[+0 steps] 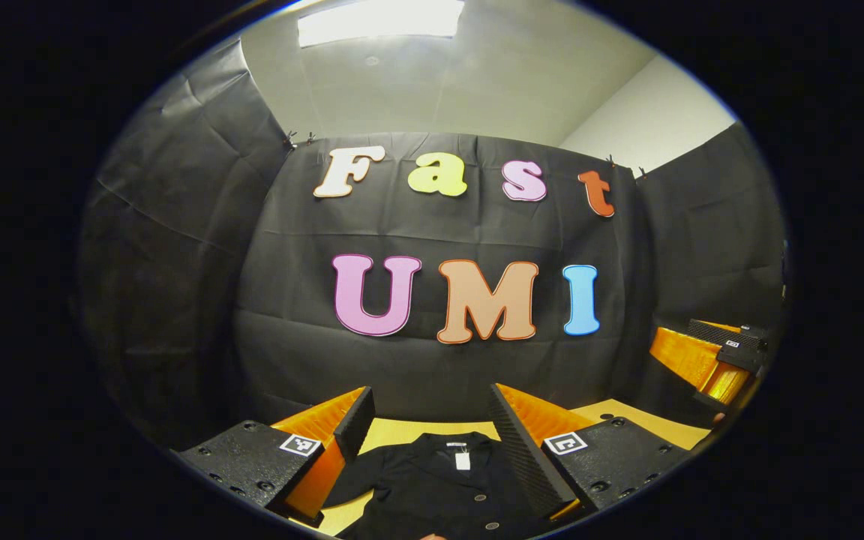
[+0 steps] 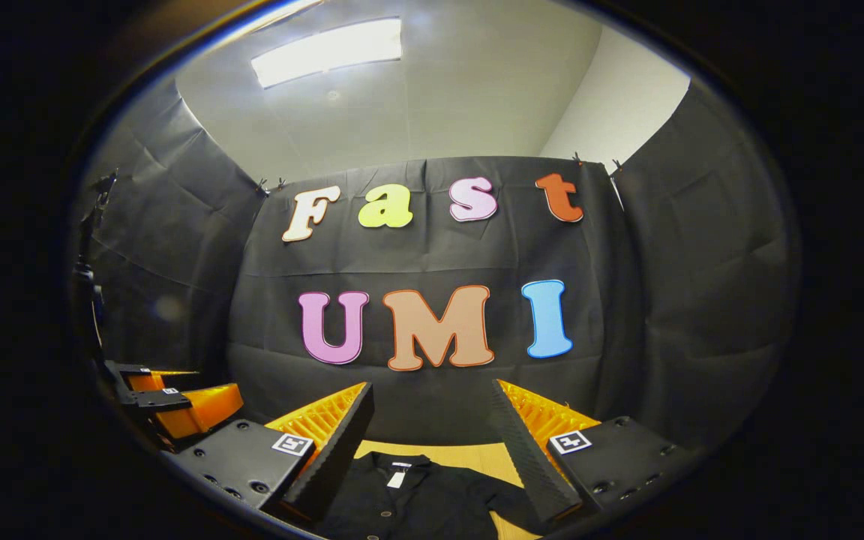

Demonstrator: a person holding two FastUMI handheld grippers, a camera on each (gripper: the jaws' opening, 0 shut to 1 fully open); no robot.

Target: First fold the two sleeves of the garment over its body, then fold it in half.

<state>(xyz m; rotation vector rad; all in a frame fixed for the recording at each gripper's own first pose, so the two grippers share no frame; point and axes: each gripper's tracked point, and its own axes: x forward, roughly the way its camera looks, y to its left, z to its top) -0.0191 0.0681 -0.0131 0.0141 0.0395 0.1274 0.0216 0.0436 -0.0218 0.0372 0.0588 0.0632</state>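
I hold both hand-held grippers, left and right, released above the black garment on the desk; its neck label is too small to read.

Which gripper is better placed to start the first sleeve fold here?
Probably the right. Its gripper is open above the shirt, with a sleeve spread flat by its finger. The left gripper is open too, above the collar. Nothing is folded yet; it is close.
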